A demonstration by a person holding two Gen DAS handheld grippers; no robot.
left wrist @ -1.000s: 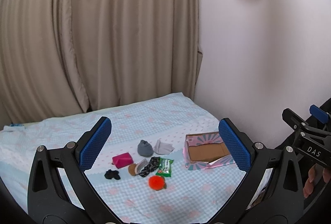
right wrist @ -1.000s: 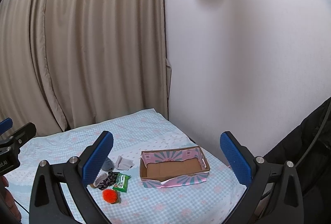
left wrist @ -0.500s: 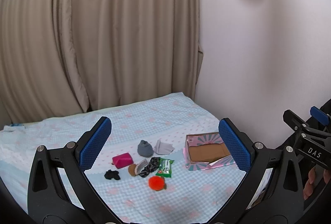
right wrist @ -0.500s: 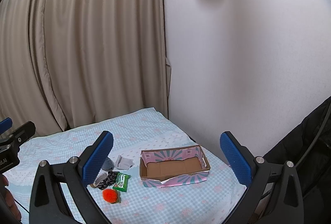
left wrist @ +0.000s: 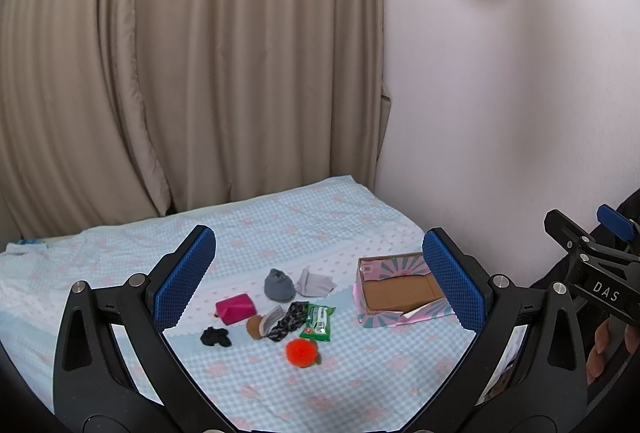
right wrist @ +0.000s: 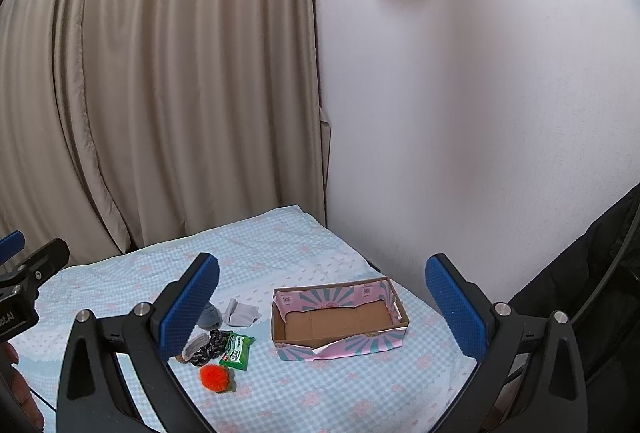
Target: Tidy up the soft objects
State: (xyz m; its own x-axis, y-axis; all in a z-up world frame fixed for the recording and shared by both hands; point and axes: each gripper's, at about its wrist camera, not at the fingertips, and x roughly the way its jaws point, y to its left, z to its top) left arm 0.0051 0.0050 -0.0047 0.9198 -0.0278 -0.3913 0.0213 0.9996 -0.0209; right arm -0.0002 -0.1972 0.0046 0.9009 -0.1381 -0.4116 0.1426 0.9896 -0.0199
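Several soft items lie in a cluster on the bed: a grey rolled sock, a light grey sock, a pink pouch, a black scrunchie, a dark patterned cloth, a green wipes pack and an orange pompom. An open, empty pink cardboard box sits to their right. My left gripper is open and empty, well above the bed. My right gripper is open and empty, above the box.
The bed has a light blue checked sheet. Beige curtains hang behind it and a white wall runs along its right side. A dark garment is at the right edge.
Both grippers have barely shifted; the scene sits slightly lower in the left wrist view. Nothing was taken hold of or moved.
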